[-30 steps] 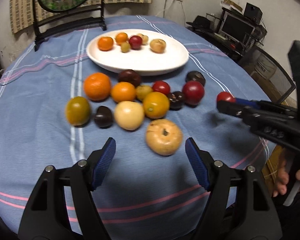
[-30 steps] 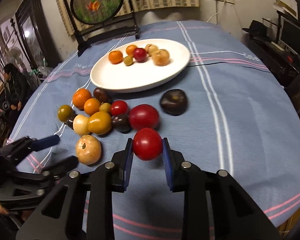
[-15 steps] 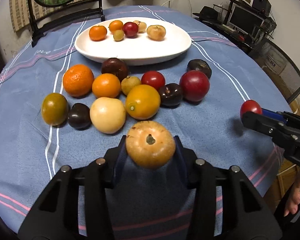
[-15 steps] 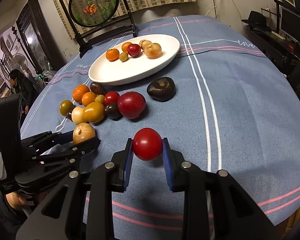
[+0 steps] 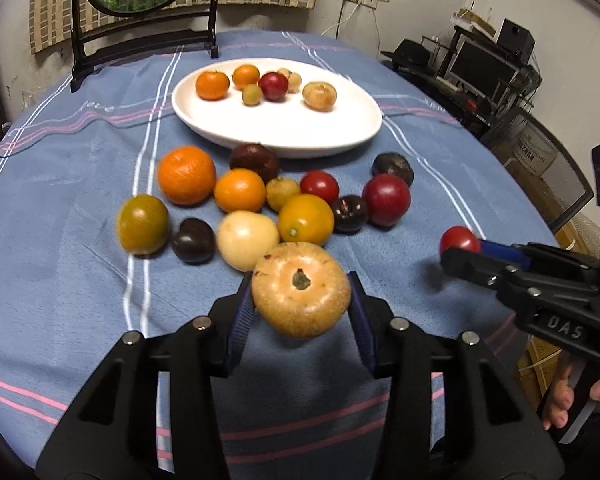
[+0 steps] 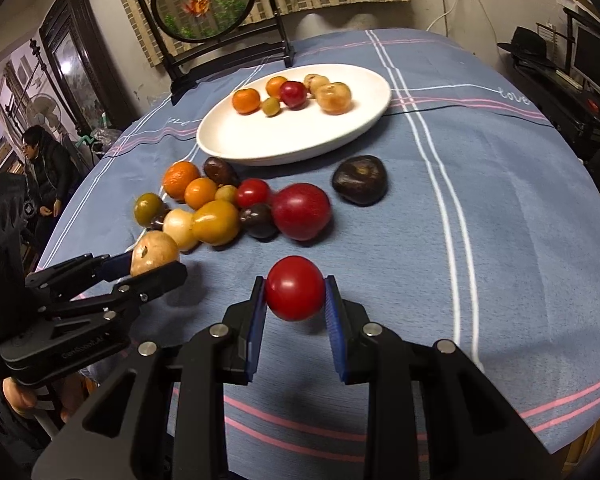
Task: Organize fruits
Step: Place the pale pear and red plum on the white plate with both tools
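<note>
My left gripper (image 5: 300,300) is shut on a tan round fruit (image 5: 300,294) and holds it above the blue cloth, near the front of the fruit cluster (image 5: 260,200). It also shows in the right wrist view (image 6: 152,258). My right gripper (image 6: 295,292) is shut on a small red tomato (image 6: 295,288), held above the cloth; it shows at the right of the left wrist view (image 5: 460,242). A white plate (image 5: 284,132) with several small fruits stands behind the cluster.
A large red fruit (image 6: 301,211) and a dark fruit (image 6: 360,179) lie right of the cluster. A framed round screen (image 6: 204,0) stands at the table's far edge. A person (image 6: 44,160) sits at the left. Desks with monitors (image 5: 484,68) stand at the right.
My left gripper closed on the tan fruit and lifted it off the cloth. My right gripper stayed shut on the red tomato and rose a little.
</note>
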The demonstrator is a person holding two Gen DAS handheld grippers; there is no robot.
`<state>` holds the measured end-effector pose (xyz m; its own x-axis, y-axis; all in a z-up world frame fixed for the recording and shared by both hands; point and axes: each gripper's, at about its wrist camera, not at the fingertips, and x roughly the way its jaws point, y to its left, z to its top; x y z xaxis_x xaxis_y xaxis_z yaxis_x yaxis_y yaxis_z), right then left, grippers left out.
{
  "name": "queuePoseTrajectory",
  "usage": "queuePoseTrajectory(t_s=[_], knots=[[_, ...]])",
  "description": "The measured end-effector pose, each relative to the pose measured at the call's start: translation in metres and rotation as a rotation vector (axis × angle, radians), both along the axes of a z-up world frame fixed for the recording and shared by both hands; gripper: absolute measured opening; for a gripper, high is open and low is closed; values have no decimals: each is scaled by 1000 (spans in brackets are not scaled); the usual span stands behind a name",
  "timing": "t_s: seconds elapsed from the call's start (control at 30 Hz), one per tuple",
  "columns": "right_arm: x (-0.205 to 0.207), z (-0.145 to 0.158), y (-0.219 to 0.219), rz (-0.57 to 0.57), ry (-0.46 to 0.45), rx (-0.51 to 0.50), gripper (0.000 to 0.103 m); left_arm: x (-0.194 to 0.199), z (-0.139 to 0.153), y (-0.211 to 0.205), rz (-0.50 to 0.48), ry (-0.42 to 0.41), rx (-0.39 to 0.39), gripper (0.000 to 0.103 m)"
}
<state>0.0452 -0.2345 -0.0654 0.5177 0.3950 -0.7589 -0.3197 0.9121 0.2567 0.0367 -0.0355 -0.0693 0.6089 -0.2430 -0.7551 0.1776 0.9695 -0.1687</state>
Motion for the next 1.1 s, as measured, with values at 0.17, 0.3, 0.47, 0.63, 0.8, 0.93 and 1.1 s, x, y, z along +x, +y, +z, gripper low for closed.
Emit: queuePoseTrajectory(t_s=[0.17,0.3,0.47,0.63,0.8,0.93,1.1], knots=[[13,16,11,28,-9,-6,29,10,22,21,11,-42,-7,45],[39,40,16,41,-56,-27,29,45,51,37,29,-91,29,46],[99,60,25,22,-136,-108,29,110,69,42,49,-107,90,46],[185,48,31,-26,-97,-145,29,186,51,46,84,-1,65,46],[252,22,40,-42,-28,-138,29,223,26,45,105,70,63,46],[277,7,41,-51,21,-117,30,232,15,43,94,90,76,46],[285,7,35,-77,41,-61,45,241,13,47,108,108,79,46]])
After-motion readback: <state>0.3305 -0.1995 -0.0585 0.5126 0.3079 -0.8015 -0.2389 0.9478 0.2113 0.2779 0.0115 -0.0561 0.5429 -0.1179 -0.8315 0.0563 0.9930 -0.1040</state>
